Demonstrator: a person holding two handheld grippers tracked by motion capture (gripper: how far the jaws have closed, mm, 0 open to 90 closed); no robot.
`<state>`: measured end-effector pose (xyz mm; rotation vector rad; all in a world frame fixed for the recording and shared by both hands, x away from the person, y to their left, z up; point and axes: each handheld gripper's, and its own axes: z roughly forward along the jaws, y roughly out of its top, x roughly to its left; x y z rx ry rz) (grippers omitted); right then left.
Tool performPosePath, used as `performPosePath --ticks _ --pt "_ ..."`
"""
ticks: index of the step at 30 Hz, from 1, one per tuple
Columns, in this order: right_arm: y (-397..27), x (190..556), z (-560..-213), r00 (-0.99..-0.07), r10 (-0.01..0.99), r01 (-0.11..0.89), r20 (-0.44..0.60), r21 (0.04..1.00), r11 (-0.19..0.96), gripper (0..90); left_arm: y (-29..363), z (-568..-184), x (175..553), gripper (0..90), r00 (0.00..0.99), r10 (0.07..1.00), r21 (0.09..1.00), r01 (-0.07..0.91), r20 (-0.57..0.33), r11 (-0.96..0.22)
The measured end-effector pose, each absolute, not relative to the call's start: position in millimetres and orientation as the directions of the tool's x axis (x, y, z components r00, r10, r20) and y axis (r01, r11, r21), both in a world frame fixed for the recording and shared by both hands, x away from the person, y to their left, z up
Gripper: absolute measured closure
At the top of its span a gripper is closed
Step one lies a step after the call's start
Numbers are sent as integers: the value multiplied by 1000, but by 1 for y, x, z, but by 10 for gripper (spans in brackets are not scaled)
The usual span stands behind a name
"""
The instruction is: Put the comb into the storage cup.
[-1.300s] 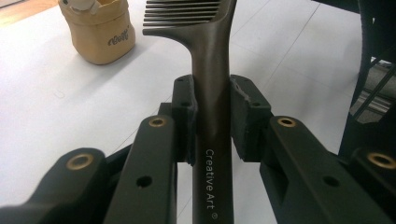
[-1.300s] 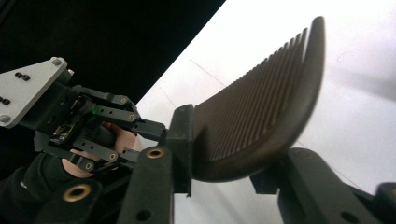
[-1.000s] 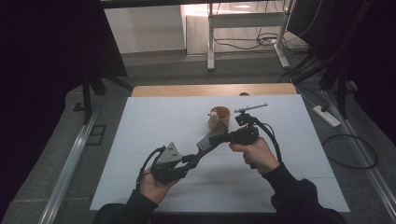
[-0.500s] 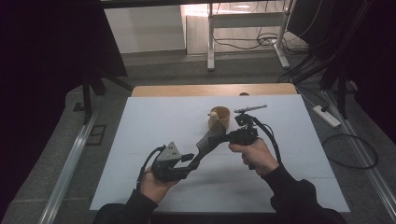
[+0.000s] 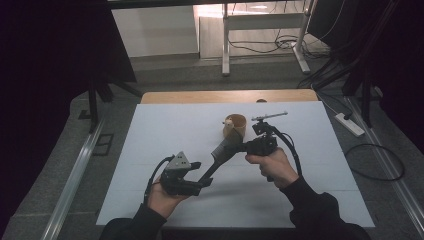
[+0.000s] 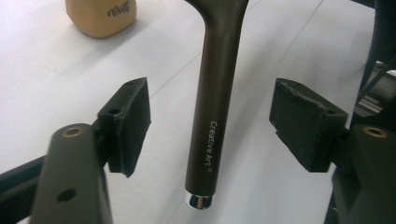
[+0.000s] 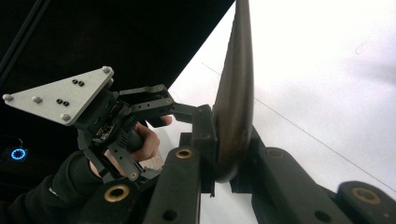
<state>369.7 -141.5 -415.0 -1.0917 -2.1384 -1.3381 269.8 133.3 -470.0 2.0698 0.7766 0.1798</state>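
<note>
A long dark tool point(image 5: 212, 167) with a slim handle marked "Creative Art" point(image 6: 212, 107) and a silver end cap hangs slanted above the white table cover point(image 5: 310, 200). My right gripper point(image 5: 235, 149) is shut on its wide upper end point(image 7: 236, 93). My left gripper point(image 5: 200, 181) is at the handle's lower end. Its jaws have just been opening, and the handle now stands between the pads point(image 6: 126, 123) with a gap on each side. The right gripper view shows the left gripper point(image 7: 154, 100) and the hand that holds it. A tan cup point(image 5: 235, 126) stands just behind the tool.
The tan cup point(image 6: 100, 16) carries dark lettering, and something small and pale shows at its rim. A bare wooden table edge point(image 5: 200, 96) lies beyond the cover. Past the table there are dark stands, a metal frame point(image 5: 225, 45) and floor cables point(image 5: 380, 165).
The left gripper's jaws have opened off the tool's handle. The right gripper and the tool have stayed in place.
</note>
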Motion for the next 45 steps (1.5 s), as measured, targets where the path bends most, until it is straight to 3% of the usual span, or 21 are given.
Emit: performPosePath --ticks 20,34,45 --pt "-150 369 -410 -664 413 739 624 630 236 843 156 -471 275 95 736 604 768 566 -306 -300" --pt "-157 368 -403 -678 431 718 595 660 220 843 172 -471 271 13 730 631 760 559 -262 -331" --pt "-161 368 -400 -688 453 702 567 679 215 843 183 -471 267 12 730 637 761 555 -250 -337"
